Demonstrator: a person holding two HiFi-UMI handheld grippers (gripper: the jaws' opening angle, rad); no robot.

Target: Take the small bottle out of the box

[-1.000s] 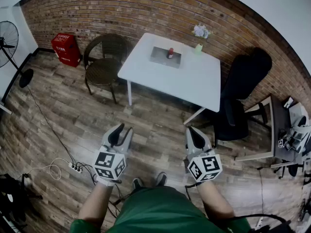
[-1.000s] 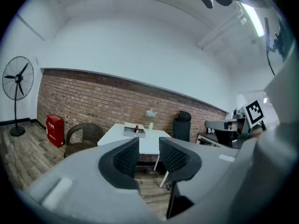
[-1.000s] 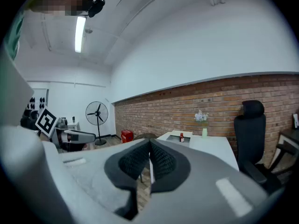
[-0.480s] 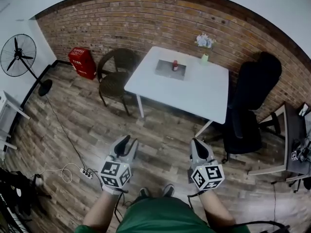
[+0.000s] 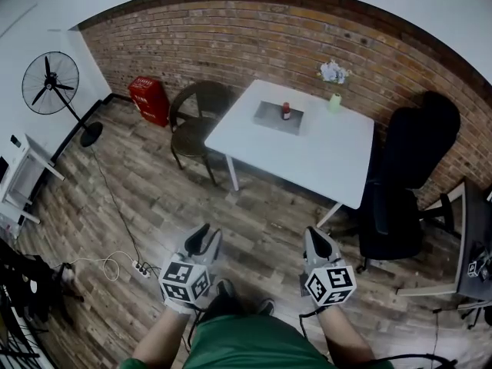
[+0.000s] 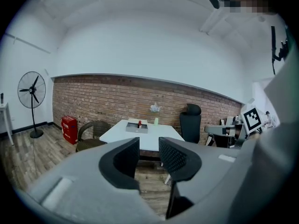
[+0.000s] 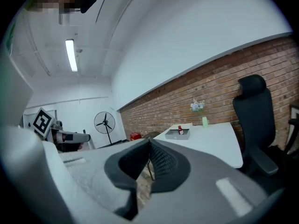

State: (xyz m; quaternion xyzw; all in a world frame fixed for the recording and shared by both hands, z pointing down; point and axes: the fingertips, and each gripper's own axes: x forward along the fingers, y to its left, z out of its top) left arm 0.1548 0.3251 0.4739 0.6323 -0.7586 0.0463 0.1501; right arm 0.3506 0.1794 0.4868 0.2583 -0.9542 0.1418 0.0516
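A small red bottle (image 5: 286,111) stands in a shallow grey box (image 5: 273,119) on the white table (image 5: 307,148) far ahead by the brick wall. The left gripper view shows the bottle (image 6: 139,123) and the box (image 6: 138,126) small in the distance. From the right gripper view the bottle (image 7: 180,130) sits inside the box (image 7: 179,134). My left gripper (image 5: 204,240) is held low over the wooden floor, jaws slightly apart and empty. My right gripper (image 5: 319,241) hangs beside it, shut on nothing. Both are well short of the table.
A wicker chair (image 5: 196,114) stands at the table's left and a black office chair (image 5: 403,183) at its right. A flower vase (image 5: 334,73) and a green cup (image 5: 334,101) sit at the table's back. A fan (image 5: 54,79), a red crate (image 5: 151,98) and floor cables (image 5: 115,264) lie left.
The view has pulled back and tilted up; the table, chairs and fan sit lower and further right in frame. Both grippers stay low in front of me, jaws unchanged.
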